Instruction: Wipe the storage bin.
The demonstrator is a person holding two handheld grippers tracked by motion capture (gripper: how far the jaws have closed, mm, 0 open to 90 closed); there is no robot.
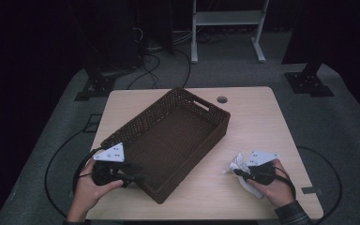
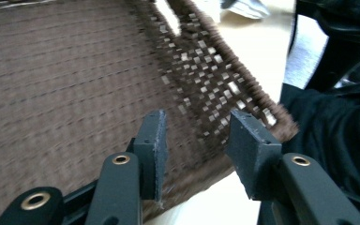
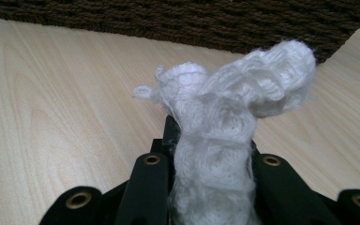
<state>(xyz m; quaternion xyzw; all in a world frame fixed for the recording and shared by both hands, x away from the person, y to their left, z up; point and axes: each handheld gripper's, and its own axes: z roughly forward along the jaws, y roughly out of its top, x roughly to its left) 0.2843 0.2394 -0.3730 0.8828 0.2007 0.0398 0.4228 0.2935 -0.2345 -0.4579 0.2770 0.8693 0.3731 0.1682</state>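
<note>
My right tool is sitting at the near right of the counter, and its jaws are pressing on a crumpled white cloth from both sides. In the right gripper view the cloth is bunching up between the jaws and flopping forward past the tips, with the rest trailing under my hand in the high view. My left tool is hovering at the near left corner of the woven basket, its jaws standing partly apart with nothing pinched; in the left gripper view they are straddling the basket's rim without the pads pressing on it, as far as I am able to tell.

What I am weighing is the line from the cloth to the basket. The basket is lying to the left of the right tool and slightly farther from me, just beside it, with its near long wall facing the cloth. Its long axis is running diagonally, from the near left toward the far right. The right hand is holding the cloth and is plainly the nearer one to that wall, so I am judging a short lift over the rim and leftward as the coming move, while the left tool is steadying the corner.
</note>
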